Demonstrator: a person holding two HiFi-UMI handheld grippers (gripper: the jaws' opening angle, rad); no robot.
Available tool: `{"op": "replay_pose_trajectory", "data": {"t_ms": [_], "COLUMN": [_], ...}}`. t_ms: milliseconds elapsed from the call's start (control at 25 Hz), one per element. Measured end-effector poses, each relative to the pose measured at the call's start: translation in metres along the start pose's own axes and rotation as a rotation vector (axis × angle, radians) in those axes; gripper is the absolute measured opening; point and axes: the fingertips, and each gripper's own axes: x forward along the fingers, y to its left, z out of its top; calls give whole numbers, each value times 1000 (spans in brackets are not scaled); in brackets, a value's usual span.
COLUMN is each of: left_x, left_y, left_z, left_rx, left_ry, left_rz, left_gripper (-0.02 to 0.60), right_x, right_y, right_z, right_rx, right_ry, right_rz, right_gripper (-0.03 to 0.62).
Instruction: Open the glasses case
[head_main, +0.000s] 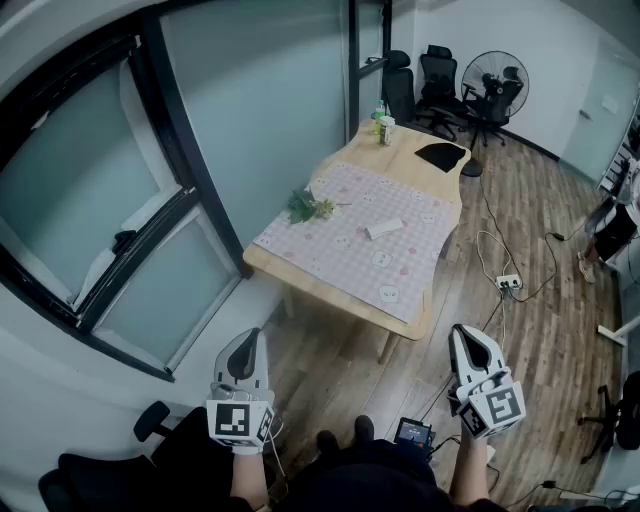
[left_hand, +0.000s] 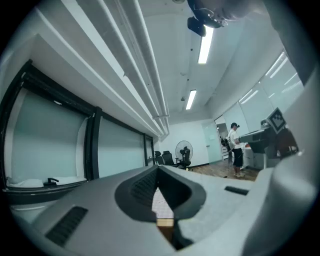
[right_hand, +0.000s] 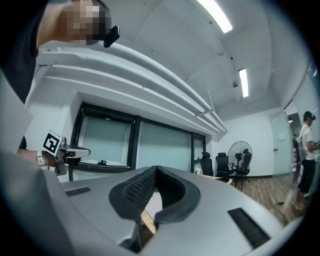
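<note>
A small white oblong case, likely the glasses case, lies on the pink checked cloth of a wooden table across the room. Both grippers are held low in the foreground, well short of the table and touching nothing. My left gripper has its jaws together and empty, and so does my right gripper. In the left gripper view the left gripper points level, its tips meeting, with a strip of the cloth showing behind. The right gripper view shows the right gripper the same way.
A green sprig, a black pad and bottles also sit on the table. Glass partitions run along the left. Office chairs and a fan stand at the back. A power strip with cables lies on the floor. A person stands at the right.
</note>
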Motion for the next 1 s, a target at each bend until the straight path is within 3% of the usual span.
{"op": "replay_pose_trajectory", "data": {"t_ms": [440,600,680,880,1000], "left_x": [18,26,33,57,70], "left_y": [-2,-5,-8,-17,-12], "left_z": [2,7,8,10,8], "left_rx": [2,8,16,224,207], "left_ry": [-3,0,6,80,72], "left_rz": [22,38,46,115,110], "left_gripper": [-6,-6,-6,-6,-6], "right_x": [22,31,33,40,52], "right_y": [-11,-17,-29,-65,-81], "right_z": [-3,-9,-11,-22,-40], "right_rx": [-14,29,46,86,109], "right_ry": [11,13,1,-16,25], "right_rz": [42,104,92,67,57], "right_gripper": [17,17,17,17,17]}}
